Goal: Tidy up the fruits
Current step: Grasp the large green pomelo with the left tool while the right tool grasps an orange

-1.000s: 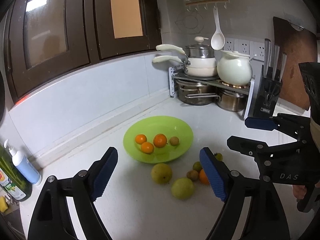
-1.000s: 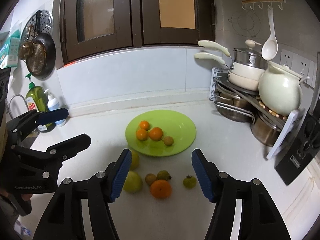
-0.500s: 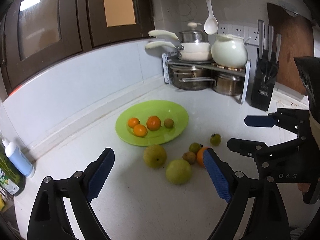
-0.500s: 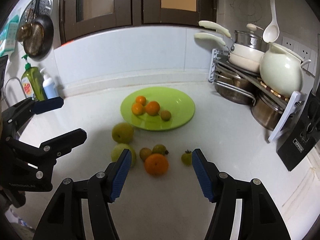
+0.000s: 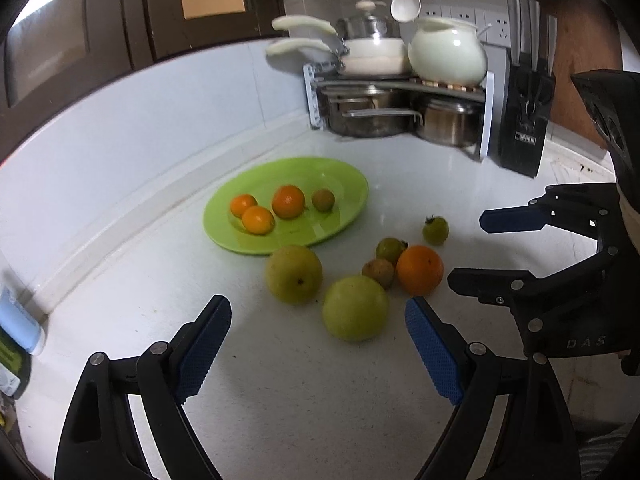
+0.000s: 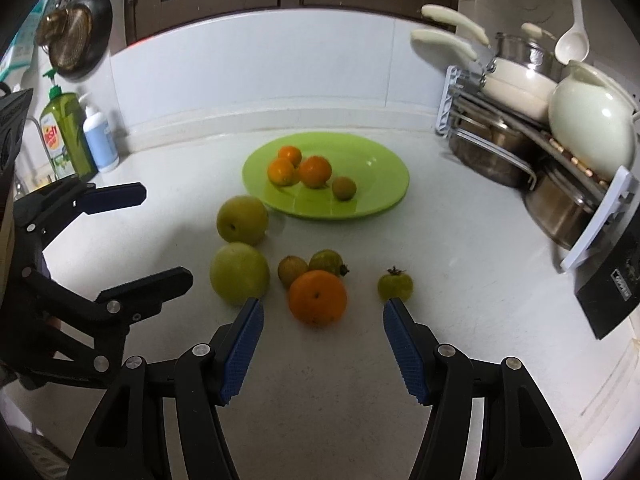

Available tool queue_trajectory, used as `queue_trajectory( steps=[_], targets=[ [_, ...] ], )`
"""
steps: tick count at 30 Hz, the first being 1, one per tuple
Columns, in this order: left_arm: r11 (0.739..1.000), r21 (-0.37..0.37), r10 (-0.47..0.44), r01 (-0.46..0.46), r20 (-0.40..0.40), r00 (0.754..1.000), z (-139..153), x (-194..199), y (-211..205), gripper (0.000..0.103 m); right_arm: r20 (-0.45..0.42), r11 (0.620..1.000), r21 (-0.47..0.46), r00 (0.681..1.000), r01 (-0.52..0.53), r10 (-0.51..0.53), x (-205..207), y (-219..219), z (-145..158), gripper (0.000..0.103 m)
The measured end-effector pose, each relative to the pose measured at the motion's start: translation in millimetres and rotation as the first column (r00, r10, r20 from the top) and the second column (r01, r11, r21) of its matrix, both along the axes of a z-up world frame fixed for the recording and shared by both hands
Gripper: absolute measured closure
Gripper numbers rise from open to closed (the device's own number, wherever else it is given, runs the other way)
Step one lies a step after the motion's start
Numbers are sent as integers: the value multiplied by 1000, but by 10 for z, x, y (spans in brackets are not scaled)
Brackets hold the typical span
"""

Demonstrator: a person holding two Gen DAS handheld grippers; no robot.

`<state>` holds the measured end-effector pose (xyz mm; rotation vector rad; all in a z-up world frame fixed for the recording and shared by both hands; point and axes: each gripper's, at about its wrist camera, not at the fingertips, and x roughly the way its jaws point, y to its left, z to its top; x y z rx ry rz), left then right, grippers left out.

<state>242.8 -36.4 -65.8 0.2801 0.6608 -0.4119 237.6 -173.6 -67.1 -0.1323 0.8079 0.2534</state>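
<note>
On the white worktop (image 6: 460, 260), the left gripper (image 5: 318, 320) hovers spread and empty before a large green fruit (image 5: 355, 307); farther off a green plate (image 6: 380, 176) holds four fruits; the right gripper (image 6: 322, 322), spread and empty, faces a loose orange (image 6: 318, 298).

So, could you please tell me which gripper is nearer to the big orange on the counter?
Right. The right gripper sits just short of the big orange, lined up with it; the left gripper faces the green fruit beside it.

Lime-green plate (image 6: 384, 200); orange mandarins (image 6: 315, 171); yellow-green pears (image 6: 240, 273); white counter (image 6: 460, 280); black knife block (image 5: 524, 120).
</note>
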Motion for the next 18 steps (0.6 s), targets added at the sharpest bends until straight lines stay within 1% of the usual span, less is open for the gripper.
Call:
queue_trajectory(
  steps=[7, 11, 15, 17, 18],
  targets=[
    [999, -6, -38, 38, -39, 999, -192, 131, -62, 17, -64, 1000, 19, 998, -13, 15, 161, -29, -220, 40],
    [999, -19, -51, 50, -79, 996, -274, 228, -99, 23, -78, 999, 21, 996, -29, 31, 240, -14, -288, 40],
    [998, -31, -59, 56, -101, 993, -311, 293, -127, 27, -90, 999, 31, 995, -33, 36, 335, -23, -353, 41],
    [997, -37, -71, 67, -115, 991, -328, 328, -130, 31, -93, 999, 36, 995, -32, 35, 372, -31, -376, 41],
    [997, -41, -75, 70, -122, 990, -336, 337, -130, 32, -95, 999, 38, 995, -33, 36, 395, -33, -389, 42]
  ],
)
